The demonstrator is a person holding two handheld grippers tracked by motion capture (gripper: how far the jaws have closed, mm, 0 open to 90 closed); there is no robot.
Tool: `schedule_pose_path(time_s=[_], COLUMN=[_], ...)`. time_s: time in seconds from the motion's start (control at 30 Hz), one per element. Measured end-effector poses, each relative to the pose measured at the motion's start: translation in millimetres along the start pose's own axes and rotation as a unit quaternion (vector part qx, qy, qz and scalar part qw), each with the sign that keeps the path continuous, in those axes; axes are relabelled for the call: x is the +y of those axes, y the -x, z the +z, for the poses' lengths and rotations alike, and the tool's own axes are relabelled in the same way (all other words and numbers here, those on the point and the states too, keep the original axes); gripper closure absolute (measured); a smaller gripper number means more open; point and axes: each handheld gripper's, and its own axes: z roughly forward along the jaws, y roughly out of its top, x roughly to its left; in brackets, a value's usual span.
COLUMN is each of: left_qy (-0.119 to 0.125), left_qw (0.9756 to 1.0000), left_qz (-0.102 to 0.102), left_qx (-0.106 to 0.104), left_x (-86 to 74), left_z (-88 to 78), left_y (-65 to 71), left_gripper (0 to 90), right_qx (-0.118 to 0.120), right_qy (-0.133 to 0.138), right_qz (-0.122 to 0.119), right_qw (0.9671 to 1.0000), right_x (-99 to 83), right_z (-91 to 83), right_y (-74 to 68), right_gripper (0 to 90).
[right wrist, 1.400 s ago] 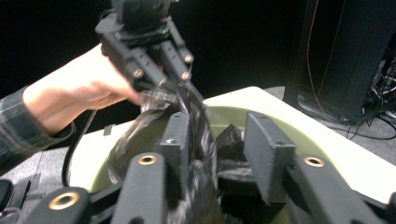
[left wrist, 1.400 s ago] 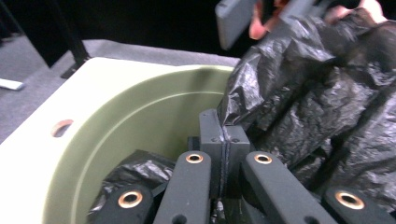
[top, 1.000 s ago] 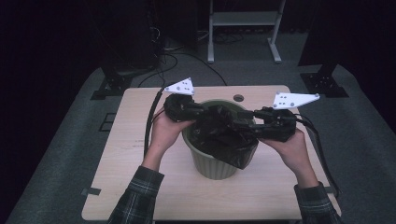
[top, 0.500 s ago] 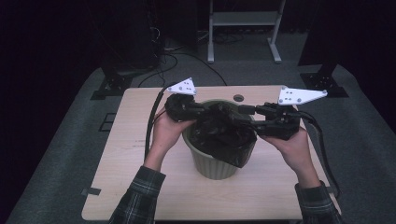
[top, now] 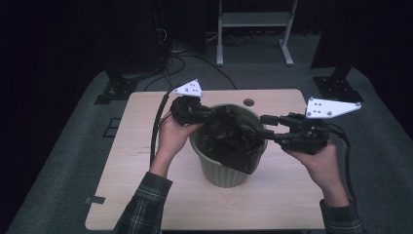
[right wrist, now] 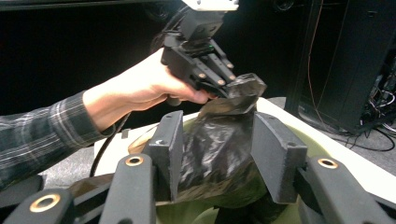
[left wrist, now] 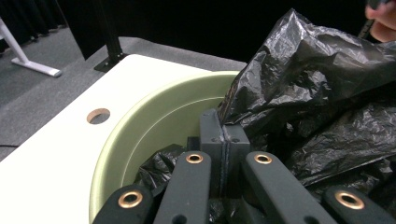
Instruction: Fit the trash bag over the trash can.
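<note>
Rightward the right tool [top: 269, 127] has drawn off the pot [top: 225, 170] — jaws apart around the bag [top: 234, 139]; left tool [left wrist: 224, 135] clamps the bag's edge.

Bag [top: 233, 139] covers most of the bin [top: 221, 173] interior, so the bin floor is hidden, and the bag's lower part is out of sight below the rim. Where the left gripper [left wrist: 225, 135] pinches the bag, the fold between the pads is hidden. Right gripper view: bin cut off at 6 o'clock; whether the right gripper [right wrist: 215, 140] pads touch the bag, cannot tell.
</note>
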Motion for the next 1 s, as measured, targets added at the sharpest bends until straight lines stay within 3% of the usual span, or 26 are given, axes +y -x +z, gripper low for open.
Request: schedule_pose_path(time_s=[0.27,0.3,0.33,0.43,0.57,0.7,0.8,0.87,0.93,1.0], left_qy=[-0.004,-0.004,-0.005,-0.002,0.005,0.008,0.007,0.007,0.009,0.012], left_qw=[1.0000,1.0000,1.0000,0.9999,0.9997,0.9994,0.9988,0.9986,0.9982,0.9977], left_qz=[-0.006,-0.006,-0.005,-0.007,-0.018,-0.021,-0.028,-0.031,-0.035,-0.040], left_qx=[0.004,0.003,0.003,0.008,0.016,0.028,0.039,0.042,0.048,0.053], left_x=[1.6,1.6,1.5,-0.1,-4.6,-9.4,-17.4,-20.7,-25.5,-30.6], left_z=[3.6,3.7,3.3,-0.9,-11.9,-23.6,-33.2,-35.9,-40.3,-45.2], left_y=[-3.0,-2.8,-2.6,-3.6,-8.3,-10.9,-14.2,-15.2,-16.8,-18.8], left_gripper=[89.6,89.6,89.6,89.6,89.7,89.7,89.7,89.7,89.7,89.7], right_qx=[0.006,0.006,0.001,-0.022,-0.061,-0.099,-0.120,-0.125,-0.143,-0.148], right_qy=[-0.002,-0.006,-0.011,-0.022,-0.028,-0.034,-0.040,-0.042,-0.063,-0.069], right_qz=[-0.001,-0.001,-0.006,-0.023,-0.034,-0.028,-0.013,-0.011,-0.015,-0.013], right_qw=[1.0000,1.0000,0.9999,0.9993,0.9972,0.9941,0.9919,0.9912,0.9876,0.9865], right_x=[-2.5,-3.6,-5.0,-9.0,-14.5,-23.2,-34.6,-37.6,-47.9,-51.3], right_z=[1.3,2.9,4.2,4.7,-2.1,-13.0,-21.8,-23.6,-29.4,-32.3], right_y=[-10.5,-10.5,-10.9,-10.5,-4.1,10.7,25.6,28.5,33.3,34.1], right_gripper=[51.5,56.8,67.6,86.7,89.5,89.9,89.9,89.9,90.0,90.0])
